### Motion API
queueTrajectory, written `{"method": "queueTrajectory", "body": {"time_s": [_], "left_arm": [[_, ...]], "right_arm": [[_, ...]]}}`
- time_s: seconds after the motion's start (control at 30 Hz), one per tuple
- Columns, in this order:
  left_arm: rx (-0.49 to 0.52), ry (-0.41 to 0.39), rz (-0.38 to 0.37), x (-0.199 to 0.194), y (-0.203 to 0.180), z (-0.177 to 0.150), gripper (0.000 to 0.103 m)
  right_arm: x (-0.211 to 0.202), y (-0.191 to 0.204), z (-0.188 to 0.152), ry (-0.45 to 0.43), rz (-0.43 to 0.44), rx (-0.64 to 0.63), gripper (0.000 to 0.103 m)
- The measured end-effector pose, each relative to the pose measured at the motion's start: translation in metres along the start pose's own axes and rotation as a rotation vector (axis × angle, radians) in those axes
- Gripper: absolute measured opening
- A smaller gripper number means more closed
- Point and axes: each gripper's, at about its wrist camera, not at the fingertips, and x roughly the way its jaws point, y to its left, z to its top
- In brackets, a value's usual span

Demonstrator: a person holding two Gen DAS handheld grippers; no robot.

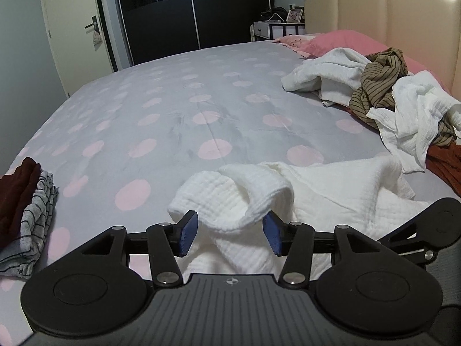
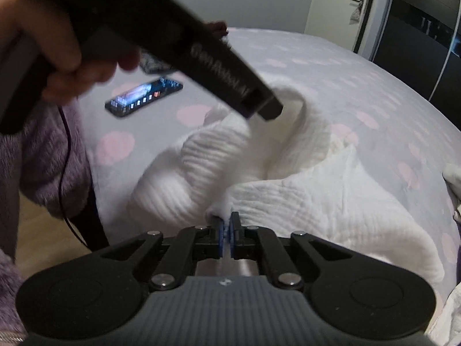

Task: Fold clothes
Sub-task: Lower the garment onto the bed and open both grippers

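Partly done: folded garments point(image 1: 26, 210) are stacked at the bed's point(image 1: 173, 101) left edge, a jumbled pile point(image 1: 389, 101) is left by the headboard, and a white garment point(image 1: 331, 199) is pinched by the right hand-held gripper point(image 2: 227, 230) while the left hand-held gripper point(image 1: 230, 230) is held apart around a fold.

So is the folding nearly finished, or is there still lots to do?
Some is done: a small folded stack sits at the bed's left edge. In hand is the white crinkly garment; the right tongs are shut on its edge, and the left tongs are open around a fold. Lots remains: the heap of clothes by the headboard is untouched.
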Motion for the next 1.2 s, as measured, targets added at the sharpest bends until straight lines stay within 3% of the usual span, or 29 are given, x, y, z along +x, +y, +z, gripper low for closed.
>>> {"method": "queueTrajectory", "body": {"time_s": [0.1,0.2,0.43,0.7,1.03,1.2], "left_arm": [[0.012,-0.001,-0.001,-0.001,-0.002,-0.001,0.048],[0.023,-0.005,-0.007,-0.003,-0.006,-0.002,0.048],[0.069,-0.043,-0.032,-0.012,-0.024,-0.001,0.048],[0.117,-0.059,-0.081,-0.015,-0.049,0.002,0.053],[0.129,-0.056,-0.195,-0.011,-0.082,0.001,0.066],[0.219,-0.043,-0.257,-0.008,-0.111,-0.008,0.069]], "right_arm": [[-0.003,0.000,-0.004,0.020,-0.003,-0.002,0.012],[-0.010,0.001,-0.007,0.022,-0.010,0.001,0.039],[-0.029,-0.010,-0.012,0.008,-0.073,0.009,0.046],[-0.061,-0.041,-0.026,-0.021,-0.209,0.072,0.051],[-0.080,-0.081,-0.050,0.048,-0.416,0.140,0.055],[-0.080,-0.096,-0.064,0.101,-0.456,0.152,0.056]]}}
